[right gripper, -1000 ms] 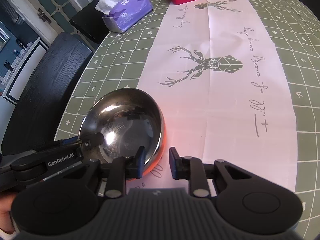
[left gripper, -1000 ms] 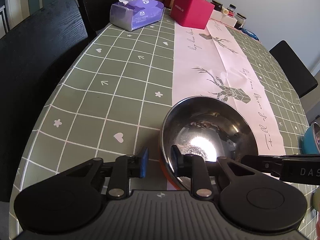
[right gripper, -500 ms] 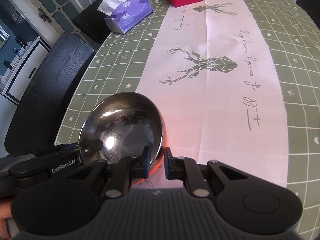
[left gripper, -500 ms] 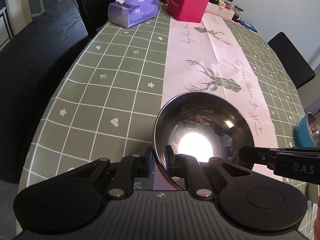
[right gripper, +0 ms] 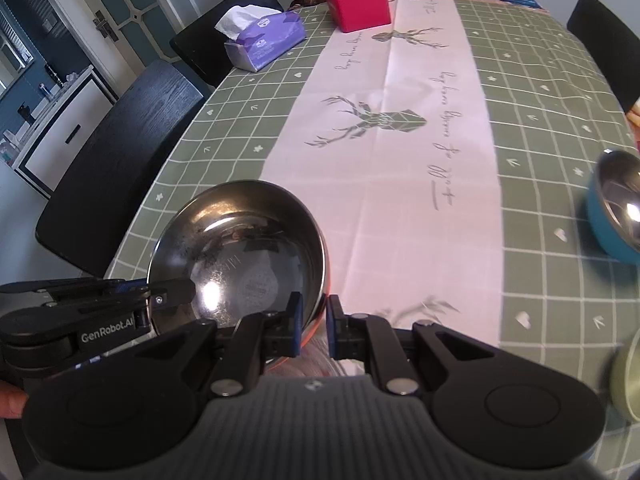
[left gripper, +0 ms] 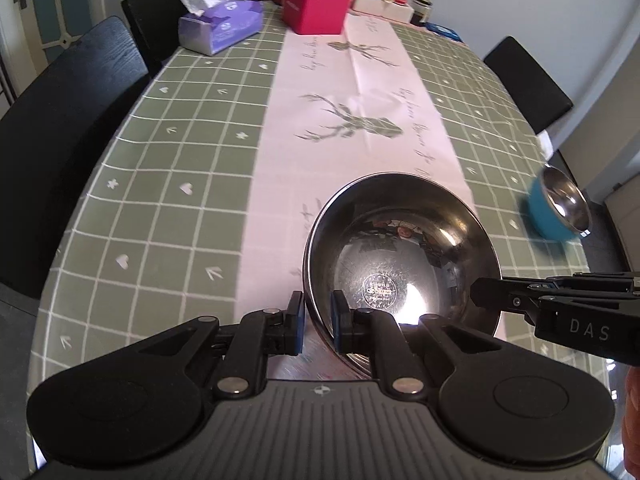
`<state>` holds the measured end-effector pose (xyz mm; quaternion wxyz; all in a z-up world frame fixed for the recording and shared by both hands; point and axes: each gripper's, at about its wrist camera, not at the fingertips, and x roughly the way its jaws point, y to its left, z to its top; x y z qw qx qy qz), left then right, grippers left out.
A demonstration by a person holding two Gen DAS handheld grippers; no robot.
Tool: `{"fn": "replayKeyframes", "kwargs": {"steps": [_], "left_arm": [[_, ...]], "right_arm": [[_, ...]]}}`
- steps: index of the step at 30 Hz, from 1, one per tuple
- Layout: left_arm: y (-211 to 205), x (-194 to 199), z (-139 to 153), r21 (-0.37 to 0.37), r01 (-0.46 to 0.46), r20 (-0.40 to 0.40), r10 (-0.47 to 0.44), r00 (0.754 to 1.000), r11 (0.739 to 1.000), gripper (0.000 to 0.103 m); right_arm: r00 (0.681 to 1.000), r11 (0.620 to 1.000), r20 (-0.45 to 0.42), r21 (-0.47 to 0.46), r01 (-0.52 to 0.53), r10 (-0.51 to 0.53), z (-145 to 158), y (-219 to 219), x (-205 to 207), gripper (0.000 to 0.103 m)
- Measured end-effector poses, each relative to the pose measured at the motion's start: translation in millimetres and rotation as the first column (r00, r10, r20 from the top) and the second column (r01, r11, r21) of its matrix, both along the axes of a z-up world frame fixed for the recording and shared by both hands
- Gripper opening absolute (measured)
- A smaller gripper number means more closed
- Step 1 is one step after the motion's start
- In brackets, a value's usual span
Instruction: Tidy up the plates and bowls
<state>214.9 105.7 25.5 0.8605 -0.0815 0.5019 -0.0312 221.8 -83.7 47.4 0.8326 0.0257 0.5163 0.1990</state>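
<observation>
We are at a dining table [left gripper: 168,184] under a green checked cloth with a pale pink deer-print runner [left gripper: 360,92] down its middle, dark chairs around it, and a purple tissue box [left gripper: 222,26], a red box [left gripper: 316,6] and some jars at the far end. The steel bowl [left gripper: 400,256] with the orange outside sits at the near end, over the runner's edge, and we have it from both sides: our left gripper [left gripper: 318,320] is clamped on its near-left rim, one pad inside and one outside, and our right gripper [right gripper: 313,322] is clamped the same way on the opposite rim. We judge the bowl light and rigid but slick, its polished wall offering little friction, so the thin rolled rim is the sensible place to pinch, and two opposed grips should keep it from swinging or tipping. A blue bowl [right gripper: 616,216] with a steel lining waits well apart at the right edge, likely the stacking target, and a pale green rim [right gripper: 630,376] shows at the near right corner. Compared with a second ago, both pairs of jaws, then still spread around the rim, have closed on it, and the bowl appears lifted and carried rightward, with the blue bowl now much more in view.
</observation>
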Motion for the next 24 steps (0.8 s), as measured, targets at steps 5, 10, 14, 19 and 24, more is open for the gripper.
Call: {"fn": "replayKeyframes", "kwargs": {"steps": [5, 10, 14, 19, 24], "left_arm": [[-32.0, -21.9, 2.3, -0.035, 0.059, -0.011, -0.059, 0.998, 0.998, 0.015], [-65.8, -40.8, -6.2, -0.061, 0.115, -0.028, -0.117, 0.993, 0.991, 0.016], [-89.1, -49.5, -18.0, -0.082, 0.139, -0.051, -0.144, 0.988, 0.987, 0.016], [-105.6, -51.1, -33.8, -0.106, 0.134, -0.076, -0.142, 0.987, 0.985, 0.016], [-117.8, -45.4, -49.2, -0.109, 0.126, -0.111, -0.138, 0.984, 0.986, 0.016]], "right_arm": [[1.0, 0.999, 0.015, -0.021, 0.027, -0.026, 5.8, -37.2, -31.5, 0.009], [0.998, 0.996, 0.019, -0.053, 0.066, -0.065, 4.1, -72.5, -58.6, 0.009], [0.996, 0.993, 0.015, -0.079, 0.093, -0.092, -4.3, -95.5, -74.1, 0.009], [0.992, 0.988, -0.003, -0.091, 0.126, -0.127, -20.3, -116.8, -80.2, 0.009], [0.989, 0.985, -0.021, -0.098, 0.143, -0.146, -36.6, -129.4, -78.1, 0.009]]}}
